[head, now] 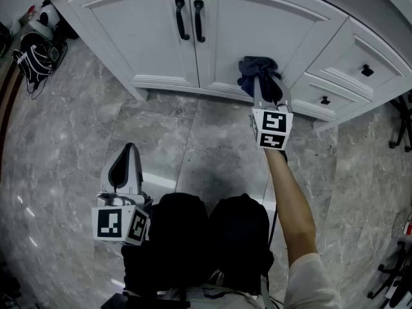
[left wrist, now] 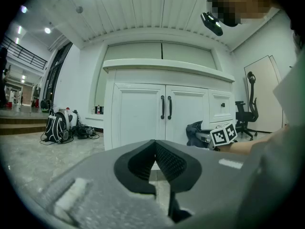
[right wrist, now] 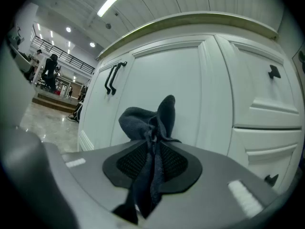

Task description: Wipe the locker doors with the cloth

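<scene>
Cloth: a dark cloth (right wrist: 143,120) was bunched and pinched between the jaws of the right gripper (head: 261,85), its loose end hanging back through them.
Cloth's place: low on the right locker door (head: 257,24), near that door's bottom right corner. Whether it pressed on the panel could not be told.
Key relation: the door stood straight ahead on the far side of the right gripper. Nearly all its unwiped face lay up and to the left of the cloth, towards the two black handles (head: 190,19).
Left locker door (head: 135,24): further left, well apart from the cloth.
Left gripper (head: 129,152): jaws pressed together on nothing, low over the floor (head: 64,140) by the person's knees, well short of the doors.
Nearer hand: the right, judged the one to make the next stroke.
</scene>
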